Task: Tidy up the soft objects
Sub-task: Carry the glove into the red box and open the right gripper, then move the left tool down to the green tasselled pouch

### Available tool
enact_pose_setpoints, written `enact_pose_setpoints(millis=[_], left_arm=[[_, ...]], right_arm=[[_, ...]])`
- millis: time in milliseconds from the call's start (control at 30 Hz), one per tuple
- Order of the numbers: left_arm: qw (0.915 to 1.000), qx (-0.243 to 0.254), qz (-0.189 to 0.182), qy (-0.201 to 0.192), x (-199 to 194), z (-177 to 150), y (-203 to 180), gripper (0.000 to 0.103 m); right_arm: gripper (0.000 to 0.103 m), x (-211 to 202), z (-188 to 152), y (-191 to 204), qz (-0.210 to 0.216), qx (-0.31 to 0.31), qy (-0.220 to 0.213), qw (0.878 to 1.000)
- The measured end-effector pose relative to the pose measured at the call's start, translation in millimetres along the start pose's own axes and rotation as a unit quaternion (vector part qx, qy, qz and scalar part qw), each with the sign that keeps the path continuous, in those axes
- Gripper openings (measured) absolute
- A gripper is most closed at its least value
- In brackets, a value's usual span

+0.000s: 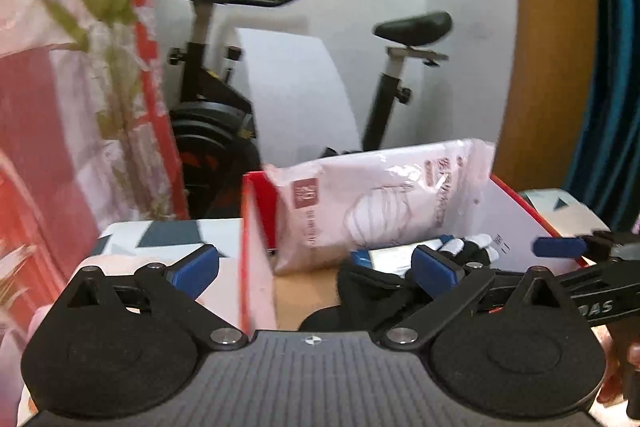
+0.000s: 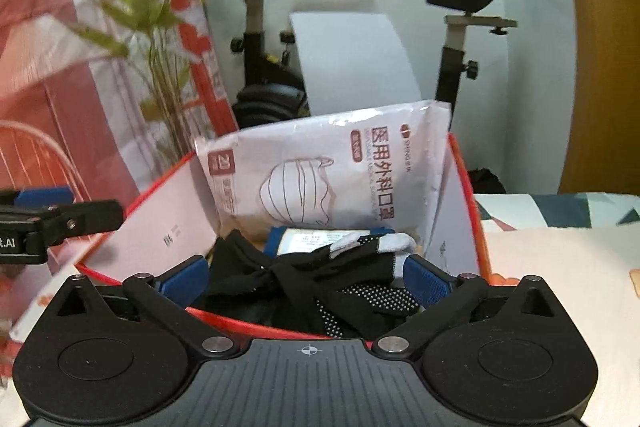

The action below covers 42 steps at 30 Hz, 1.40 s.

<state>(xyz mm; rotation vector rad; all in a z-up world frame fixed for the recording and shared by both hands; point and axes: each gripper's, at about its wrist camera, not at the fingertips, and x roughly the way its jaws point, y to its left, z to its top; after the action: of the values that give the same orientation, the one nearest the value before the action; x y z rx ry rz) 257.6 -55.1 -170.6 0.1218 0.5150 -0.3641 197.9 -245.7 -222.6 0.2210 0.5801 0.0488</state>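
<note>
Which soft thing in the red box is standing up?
The white mask packet, leaning upright against the back wall; the black gloves lie crumpled low at the front.

Right tool [image 2: 308,273] spread wide over gloves [image 2: 320,275] inside red box [image 2: 466,187].

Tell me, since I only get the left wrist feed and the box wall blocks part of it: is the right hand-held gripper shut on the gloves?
Observer: No. The right hand-held gripper is open, its fingers either side of the black gloves in the red box.
Operator: Any grip texture on them?
Observer: Yes, white dots across one palm.
Operator: What is printed on the mask pack?
Observer: The mask pack reads "20" near its left corner.
</note>
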Motion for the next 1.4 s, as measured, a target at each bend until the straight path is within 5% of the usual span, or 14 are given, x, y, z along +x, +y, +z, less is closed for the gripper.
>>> enact_pose_setpoints(millis=[267,600,1000,1400], left_arm=[[0.9992,-0.033,0.023,0.009,-32.3,-29.3,20.9,0.103],[0.9943,-0.052,0.054,0.075,-43.9,-79.2,58.5,0.103],[0.9858,-0.111,0.064,0.108,-29.2,-99.9,85.2,0.096],[0.9804,-0.139,0.034,0.135,-14.8,-111.9,80.4,0.088]], right_arm=[[0.103,-38.8,-16.8,-4.4,-0.006,0.043,-0.061,0.997],[0.103,-66.7,-48.5,1.1,-0.033,0.053,-0.098,0.993],[0.103,-61.8,-84.4,15.5,-0.035,0.021,-0.038,0.998],[0.103,-38.6,-103.4,33.2,-0.027,-0.008,0.040,0.999]])
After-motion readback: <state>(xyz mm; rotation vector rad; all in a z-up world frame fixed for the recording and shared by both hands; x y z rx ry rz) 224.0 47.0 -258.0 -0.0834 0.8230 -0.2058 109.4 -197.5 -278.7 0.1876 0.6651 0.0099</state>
